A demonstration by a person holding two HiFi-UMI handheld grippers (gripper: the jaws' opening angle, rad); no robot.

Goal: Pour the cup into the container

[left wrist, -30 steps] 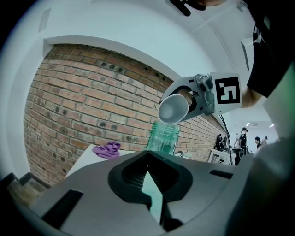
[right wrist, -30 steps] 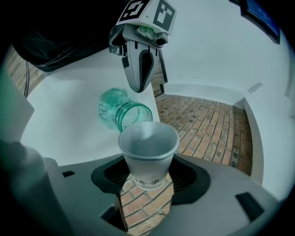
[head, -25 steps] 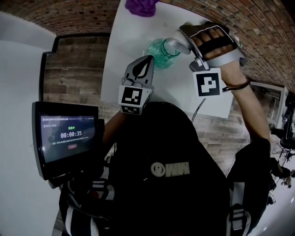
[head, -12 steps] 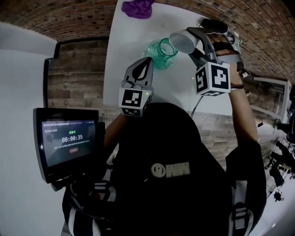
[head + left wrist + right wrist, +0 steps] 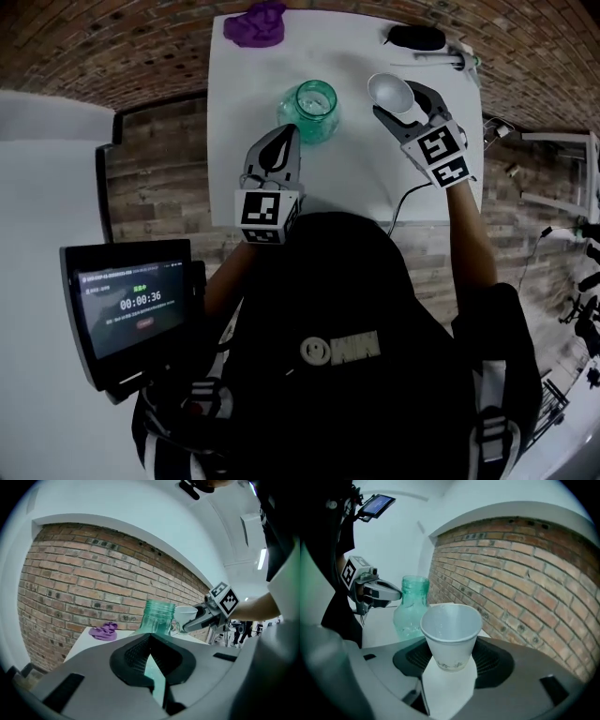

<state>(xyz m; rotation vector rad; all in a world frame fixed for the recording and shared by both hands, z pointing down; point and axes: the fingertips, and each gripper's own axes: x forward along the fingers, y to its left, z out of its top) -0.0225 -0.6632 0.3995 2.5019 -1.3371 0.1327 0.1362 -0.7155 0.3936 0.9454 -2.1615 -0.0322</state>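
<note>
A green glass jar [image 5: 309,108] stands upright on the white table [image 5: 356,178]. To its right my right gripper [image 5: 403,105] is shut on a white paper cup [image 5: 391,91], which is upright and apart from the jar. In the right gripper view the cup [image 5: 451,625] looks empty, and the jar [image 5: 411,609] stands behind it to the left. My left gripper [image 5: 281,141] is shut, with its tips close to the jar's near side; I cannot tell whether they touch. In the left gripper view the jar [image 5: 158,616] rises just beyond the jaws, with the cup [image 5: 185,615] beside it.
A purple cloth [image 5: 251,23] lies at the table's far left corner. A black object [image 5: 416,37] sits at the far right corner. A cable [image 5: 403,211] hangs over the near edge. A screen [image 5: 131,300] stands off the table to my left.
The right gripper has rolled the cup from tipped over the jar's mouth back to upright. It has moved right and down, away from the jar. The left gripper has stayed put.
</note>
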